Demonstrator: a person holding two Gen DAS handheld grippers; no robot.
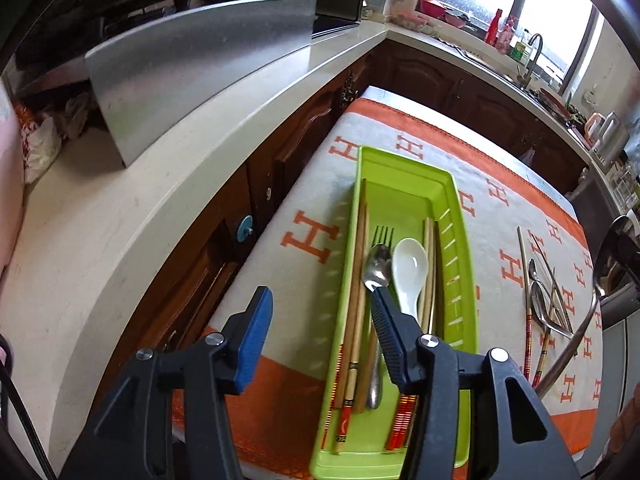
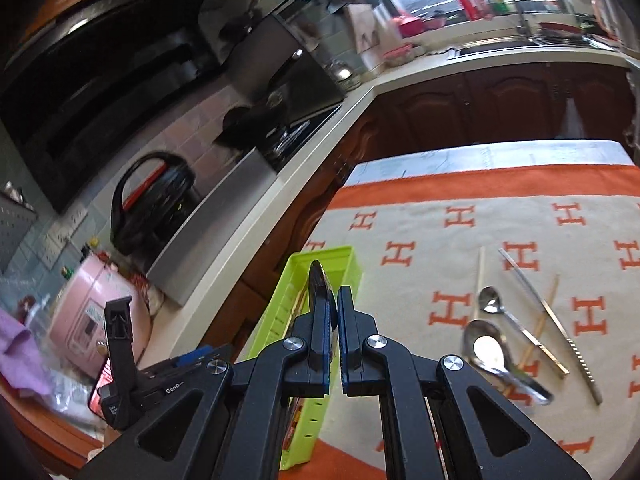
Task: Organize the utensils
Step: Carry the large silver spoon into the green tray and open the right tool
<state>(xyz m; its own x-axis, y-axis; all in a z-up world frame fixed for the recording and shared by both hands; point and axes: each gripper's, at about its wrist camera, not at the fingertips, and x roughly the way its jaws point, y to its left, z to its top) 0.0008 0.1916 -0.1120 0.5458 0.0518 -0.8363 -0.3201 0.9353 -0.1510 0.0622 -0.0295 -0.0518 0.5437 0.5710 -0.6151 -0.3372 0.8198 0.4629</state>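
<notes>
A green tray point(image 1: 460, 216) lies on the orange-and-white cloth and holds wooden chopsticks point(image 1: 358, 280), a fork point(image 1: 382, 234), a metal spoon point(image 1: 378, 264) and a white ceramic spoon point(image 1: 410, 268). My left gripper point(image 1: 320, 292) hovers open over the tray's near end, with nothing between its fingers. My right gripper point(image 2: 335, 300) is shut on a large metal spoon point(image 2: 318, 280), seen edge-on above the tray point(image 2: 296, 276). In the left wrist view that spoon point(image 1: 576, 340) hangs at the right edge. Loose spoons point(image 2: 486, 348) and metal chopsticks point(image 2: 536, 304) lie on the cloth.
A pale L-shaped counter point(image 1: 160, 184) with brown cabinets runs along the table's left and far sides. A steel panel point(image 1: 192, 68) stands on it. A black pot point(image 2: 152, 204) and a pink cooker point(image 2: 96, 312) sit at the left. A sink tap point(image 1: 532, 56) is by the window.
</notes>
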